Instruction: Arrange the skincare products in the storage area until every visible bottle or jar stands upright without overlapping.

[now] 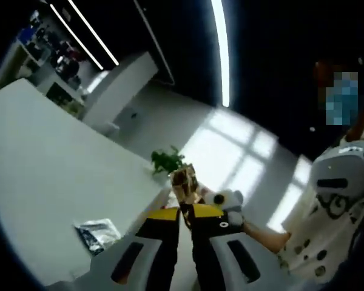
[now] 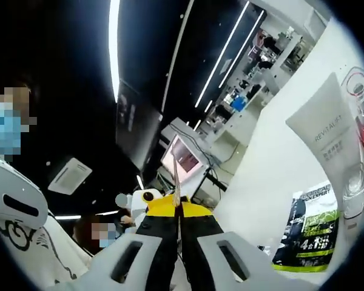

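Fingers of the left gripper (image 1: 183,209) are pressed together on a small brown-and-gold item (image 1: 184,180) held up off the worktop (image 1: 42,176) — it looks like a little skincare bottle or jar, though it is too blurred to name more closely. Fingers of the right gripper (image 2: 179,209) are also together, with only a thin pale sliver standing between the tips (what that sliver is, I cannot tell), so that gripper seems to carry nothing of real bulk.

Going by size: the white worktop spreads wide in the left gripper view, with a dark flat sachet (image 1: 97,233) lying on it near the left gripper and a small green plant (image 1: 167,159) beyond its far edge. In the right gripper view a tall white tube marked REVITALIFT (image 2: 327,130) stands upright on the worktop at the right, a green-and-black product packet (image 2: 308,233) sits below it, and clear glass bottles (image 2: 361,115) — one with red liquid — stand just beside the tube.

By my reading the job is midway. The tube and glass bottles already stand; the lifted brown-and-gold item has yet to be set upright among them, and the sachet is still apart from the group.
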Available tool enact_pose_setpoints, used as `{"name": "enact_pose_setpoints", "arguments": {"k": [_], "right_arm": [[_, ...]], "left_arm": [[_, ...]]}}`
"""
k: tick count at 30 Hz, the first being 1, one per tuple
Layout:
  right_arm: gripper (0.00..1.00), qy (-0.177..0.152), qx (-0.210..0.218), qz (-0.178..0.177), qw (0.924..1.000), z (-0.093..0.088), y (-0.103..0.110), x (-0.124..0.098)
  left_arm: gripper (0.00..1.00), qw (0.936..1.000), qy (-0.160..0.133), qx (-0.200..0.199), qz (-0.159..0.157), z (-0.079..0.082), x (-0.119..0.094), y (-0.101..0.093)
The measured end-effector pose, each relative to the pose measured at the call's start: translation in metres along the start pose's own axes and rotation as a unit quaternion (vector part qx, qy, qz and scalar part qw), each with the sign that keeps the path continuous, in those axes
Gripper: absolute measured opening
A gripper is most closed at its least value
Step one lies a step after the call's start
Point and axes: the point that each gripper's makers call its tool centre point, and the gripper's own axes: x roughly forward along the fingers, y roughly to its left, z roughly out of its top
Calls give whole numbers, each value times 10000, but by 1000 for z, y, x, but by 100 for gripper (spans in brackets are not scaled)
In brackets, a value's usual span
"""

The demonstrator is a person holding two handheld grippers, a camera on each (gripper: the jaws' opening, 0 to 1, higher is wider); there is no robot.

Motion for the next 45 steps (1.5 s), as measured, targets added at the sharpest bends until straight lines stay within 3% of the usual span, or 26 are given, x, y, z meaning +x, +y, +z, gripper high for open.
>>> {"name": "enact_pose_setpoints", "arguments": {"k": [8, 15, 22, 27, 31, 37, 45], "right_arm": [[1, 268, -350, -194, 9988, -10, -7, 2], [7, 756, -1157, -437, 9894, -18, -17, 7], [9, 863, -1431, -445, 9849, -9, -21, 20], [12, 933, -1501, -277, 9839, -2, -20, 30], [10, 1197, -1723, -219, 9775, -6, -24, 34], [7, 1365, -1702, -165, 9758, -9, -27, 37], [5, 1665, -1865, -296, 9678, -16, -40, 42]], "left_arm": [[0, 9996, 126, -81, 249, -8, -7, 10], [0, 9992, 200, -140, 319, -9, -16, 17], [0, 9985, 296, -100, 445, -7, -32, 24], [0, 9968, 594, -67, 531, -15, -42, 32], [0, 9962, 755, -24, 443, -22, -46, 30], [0, 9935, 995, 10, 554, -31, -50, 38], [0, 9921, 1018, -172, 705, -34, -49, 57]]}}
